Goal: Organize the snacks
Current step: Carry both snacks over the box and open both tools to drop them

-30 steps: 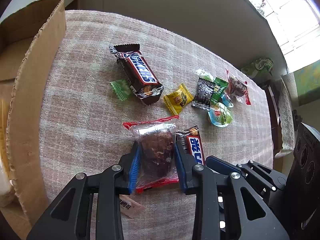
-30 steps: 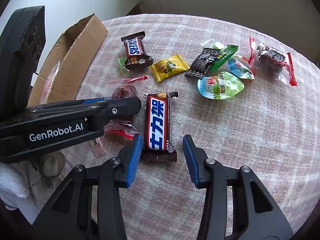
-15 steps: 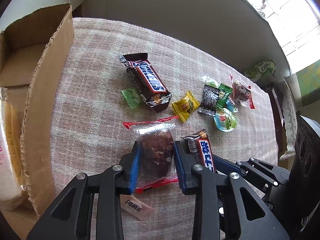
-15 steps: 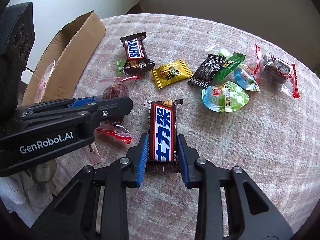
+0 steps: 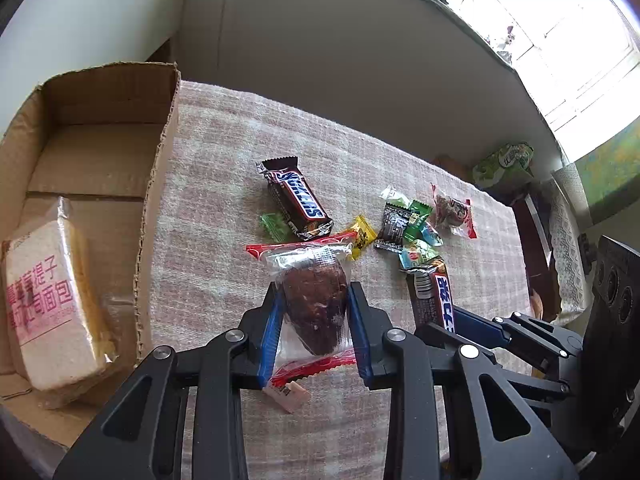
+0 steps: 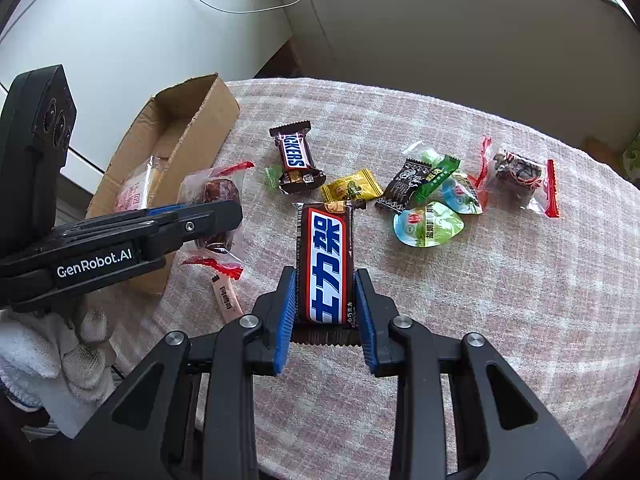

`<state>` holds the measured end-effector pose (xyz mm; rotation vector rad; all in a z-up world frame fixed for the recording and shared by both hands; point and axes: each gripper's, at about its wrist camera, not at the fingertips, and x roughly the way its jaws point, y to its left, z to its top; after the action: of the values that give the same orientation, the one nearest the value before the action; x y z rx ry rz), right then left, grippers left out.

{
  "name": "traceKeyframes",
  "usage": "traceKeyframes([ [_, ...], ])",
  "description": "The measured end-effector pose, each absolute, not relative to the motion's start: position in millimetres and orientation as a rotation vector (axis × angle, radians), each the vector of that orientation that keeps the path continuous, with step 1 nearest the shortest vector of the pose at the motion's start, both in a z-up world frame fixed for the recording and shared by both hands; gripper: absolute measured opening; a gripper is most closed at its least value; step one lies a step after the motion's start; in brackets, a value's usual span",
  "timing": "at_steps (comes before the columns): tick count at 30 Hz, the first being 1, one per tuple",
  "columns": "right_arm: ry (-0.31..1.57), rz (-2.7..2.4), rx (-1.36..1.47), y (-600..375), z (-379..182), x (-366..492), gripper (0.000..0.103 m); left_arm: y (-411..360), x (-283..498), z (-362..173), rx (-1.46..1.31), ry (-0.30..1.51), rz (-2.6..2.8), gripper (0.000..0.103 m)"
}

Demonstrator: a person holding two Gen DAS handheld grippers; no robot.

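Note:
My left gripper [image 5: 316,320] is shut on a clear red-edged packet with a brown cake [image 5: 314,304] and holds it above the pink checked tablecloth [image 5: 208,208]; this packet also shows in the right wrist view [image 6: 218,196]. My right gripper [image 6: 325,304] is shut on a brown Snickers bar with Chinese lettering [image 6: 325,268], lifted off the cloth; it shows in the left wrist view [image 5: 434,300]. An open cardboard box [image 5: 100,152] at the left holds a wrapped bread slice [image 5: 48,300].
On the cloth lie an English Snickers bar [image 6: 296,156], a green candy [image 6: 273,176], a yellow candy [image 6: 352,190], a black packet [image 6: 404,188], jelly cups [image 6: 428,224], a second red-edged packet [image 6: 520,172] and a small pink sachet [image 6: 226,296]. A wall stands behind the table.
Both grippers have risen and pulled back with their snacks. The right gripper closed on the Chinese Snickers bar and lifted it. The box interior has come into view.

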<state>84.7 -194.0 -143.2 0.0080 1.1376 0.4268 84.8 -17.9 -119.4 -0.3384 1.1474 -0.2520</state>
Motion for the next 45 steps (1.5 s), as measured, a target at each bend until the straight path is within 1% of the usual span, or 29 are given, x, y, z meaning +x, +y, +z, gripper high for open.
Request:
traceKeyframes([
  [6,1.082,0.484,-0.004,-170,-114,90,0.029,9,80,-101,-0.328,1.101,-0.201,0.03],
  [16,1.034,0.605,-0.061,-84,-88,108,0.029,78,82,-87,-0.365,1.042,-0.09,0.03],
  [28,1.067,0.672,-0.146,-7,-111,128,0.029,131,97,-103,-0.385,1.058,0.024,0.03],
  [45,1.126,0.676,-0.169,13,-137,141,0.03,143,111,-119,-0.406,1.087,0.052,0.03],
])
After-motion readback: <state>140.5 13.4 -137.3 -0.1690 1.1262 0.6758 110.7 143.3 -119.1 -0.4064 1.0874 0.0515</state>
